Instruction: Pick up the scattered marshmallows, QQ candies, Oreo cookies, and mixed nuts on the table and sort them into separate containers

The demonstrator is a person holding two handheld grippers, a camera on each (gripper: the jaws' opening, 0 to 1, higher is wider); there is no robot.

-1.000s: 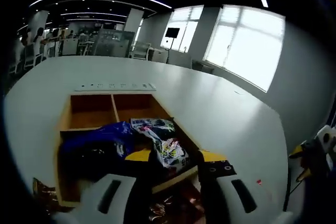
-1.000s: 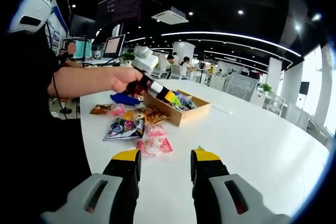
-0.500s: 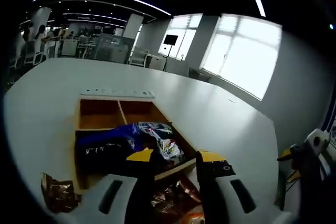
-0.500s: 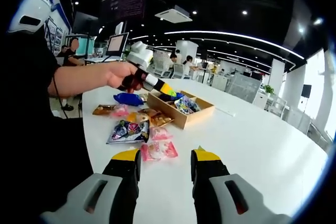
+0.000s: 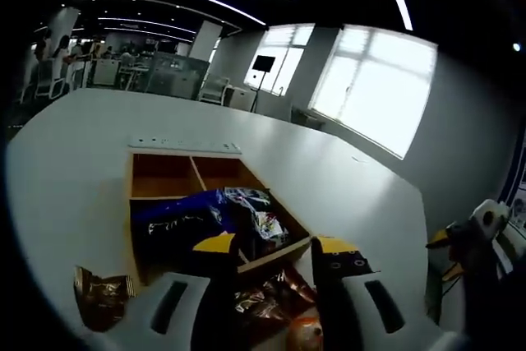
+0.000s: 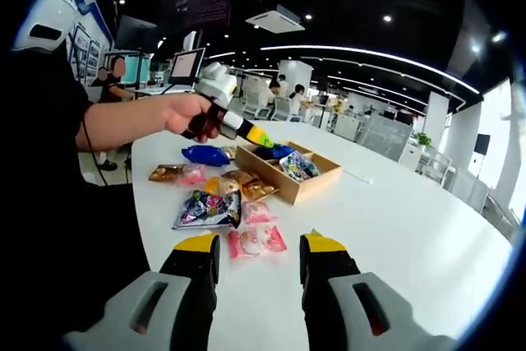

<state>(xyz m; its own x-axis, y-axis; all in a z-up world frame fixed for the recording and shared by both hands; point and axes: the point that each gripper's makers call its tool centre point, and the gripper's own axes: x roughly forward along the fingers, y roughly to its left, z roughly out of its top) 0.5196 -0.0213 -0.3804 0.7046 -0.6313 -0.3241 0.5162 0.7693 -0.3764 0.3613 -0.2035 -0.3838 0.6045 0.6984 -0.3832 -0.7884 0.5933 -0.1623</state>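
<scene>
White table (image 6: 394, 228). Tan wooden box (image 6: 306, 187) with a blue packet (image 5: 177, 207) and a multicoloured printed packet (image 5: 261, 221) inside. Royal-blue packet (image 6: 205, 154) near the table's edge; pink packets (image 6: 256, 240); glossy brown foil packet (image 5: 99, 293). Yellow-tipped black jaws on pale grey bodies: left gripper (image 5: 267, 246), right gripper (image 6: 251, 244).

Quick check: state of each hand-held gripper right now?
Left hand-held gripper: open, holding nothing, above the wooden box.
Right hand-held gripper: open, holding nothing.
</scene>
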